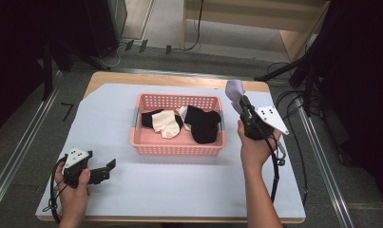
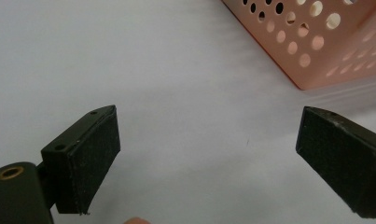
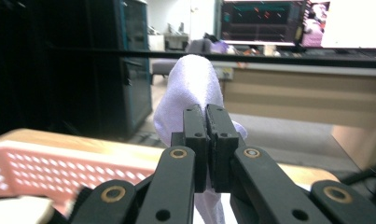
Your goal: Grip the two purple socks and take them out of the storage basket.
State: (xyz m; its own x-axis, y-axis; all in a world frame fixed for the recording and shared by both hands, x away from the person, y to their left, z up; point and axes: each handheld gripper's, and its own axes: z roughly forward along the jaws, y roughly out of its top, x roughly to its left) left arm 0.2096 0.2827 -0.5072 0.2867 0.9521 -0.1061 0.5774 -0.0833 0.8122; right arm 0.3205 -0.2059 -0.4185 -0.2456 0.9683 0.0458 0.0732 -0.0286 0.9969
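Holding the lilac sock (image 1: 234, 92) in the right gripper (image 1: 246, 107), we had it lifted clear of the table, just off the right end of the pink basket (image 1: 177, 148). In the right gripper view the two jaws were pressed together on the cloth, with the sock's rounded end standing up above them and a tail hanging below. The left gripper (image 1: 105, 169) rested low on the white sheet (image 1: 179, 190) near the front left corner, its jaws spread wide with nothing between them, and a corner of the basket showed ahead of it in the left gripper view.

Inside the basket lay a cream sock (image 1: 165, 124) and black socks (image 1: 202, 123).

We judged that the step in hand was sorting this sock out of or into the basket; which, we could not tell. To do it well, we needed to keep the clamp firm, since the pinch sat on a small fold of soft fabric that could slip. We would have carried it high enough that the dangling tail cleared the basket rim, then lowered before letting go.
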